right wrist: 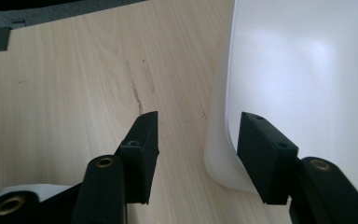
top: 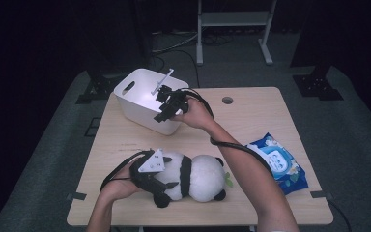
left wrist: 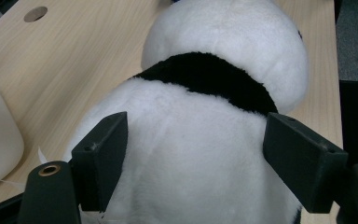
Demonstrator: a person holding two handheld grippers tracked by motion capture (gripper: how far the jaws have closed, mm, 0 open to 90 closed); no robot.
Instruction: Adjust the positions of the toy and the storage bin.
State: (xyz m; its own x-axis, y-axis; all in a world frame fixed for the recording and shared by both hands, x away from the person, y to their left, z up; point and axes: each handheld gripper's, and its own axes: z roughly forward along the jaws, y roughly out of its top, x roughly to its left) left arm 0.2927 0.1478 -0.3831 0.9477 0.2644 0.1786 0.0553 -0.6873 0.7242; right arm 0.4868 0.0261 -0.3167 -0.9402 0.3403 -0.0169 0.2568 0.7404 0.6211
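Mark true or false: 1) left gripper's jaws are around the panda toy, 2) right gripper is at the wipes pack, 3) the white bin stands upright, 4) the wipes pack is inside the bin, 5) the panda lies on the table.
1) True. The left gripper has its jaws on either side of the panda toy, pressing into the plush body.
2) False. The right gripper is at the rim of the white bin, one jaw inside the wall and one outside; no contact is clear.
3) False. The bin is tilted.
4) False. The wipes pack lies on the table, near its right edge.
5) True.
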